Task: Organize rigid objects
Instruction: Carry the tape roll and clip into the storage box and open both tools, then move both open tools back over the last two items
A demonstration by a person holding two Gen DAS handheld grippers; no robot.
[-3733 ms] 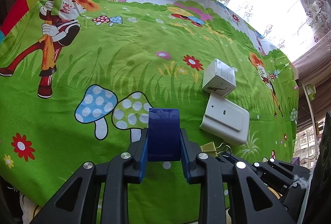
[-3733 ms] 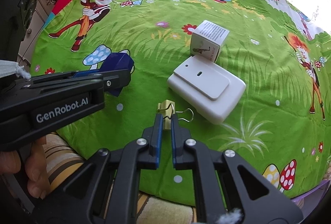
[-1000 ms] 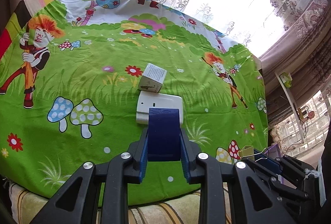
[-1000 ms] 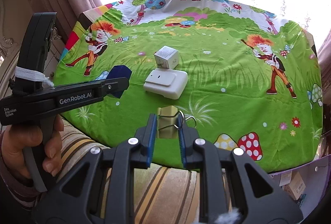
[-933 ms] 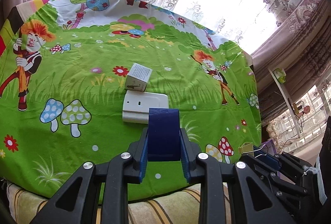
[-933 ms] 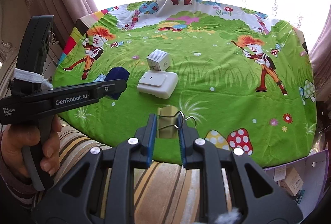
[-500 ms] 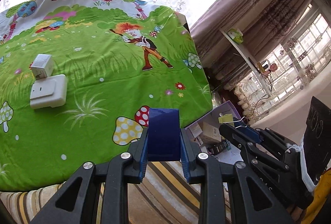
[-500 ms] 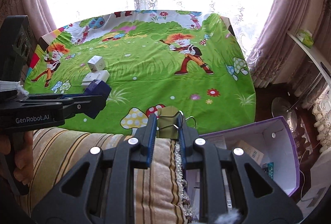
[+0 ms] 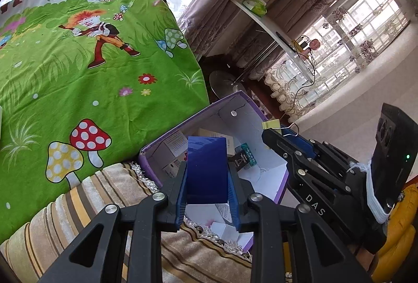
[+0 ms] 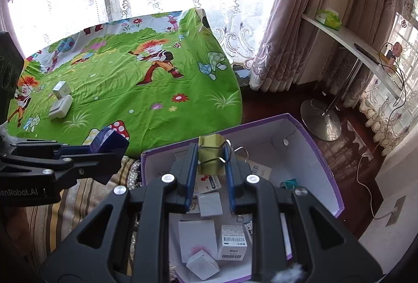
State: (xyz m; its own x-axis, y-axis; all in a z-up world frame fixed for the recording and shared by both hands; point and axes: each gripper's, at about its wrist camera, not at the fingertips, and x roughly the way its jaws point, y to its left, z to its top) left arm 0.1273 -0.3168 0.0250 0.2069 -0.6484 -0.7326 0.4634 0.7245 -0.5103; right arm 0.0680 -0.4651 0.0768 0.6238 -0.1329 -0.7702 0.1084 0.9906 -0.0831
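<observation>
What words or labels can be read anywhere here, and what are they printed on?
"DAS": on the black arm of the right tongs, as seen from the left wrist camera.
"enRobot.AI", its first letter cut off by the picture's edge: on the side of the left tongs.
White boxes in the purple box carry printed labels and a barcode: too small to read.

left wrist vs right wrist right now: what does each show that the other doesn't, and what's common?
Left wrist only: the flat front face of the dark blue block clamped in the left gripper.

Right wrist only: the small white cube box and flat white plastic device on the table's green cartoon cloth.

Both: the purple-edged cardboard box, and the olive-yellow binder clip clamped in the right gripper.
</observation>
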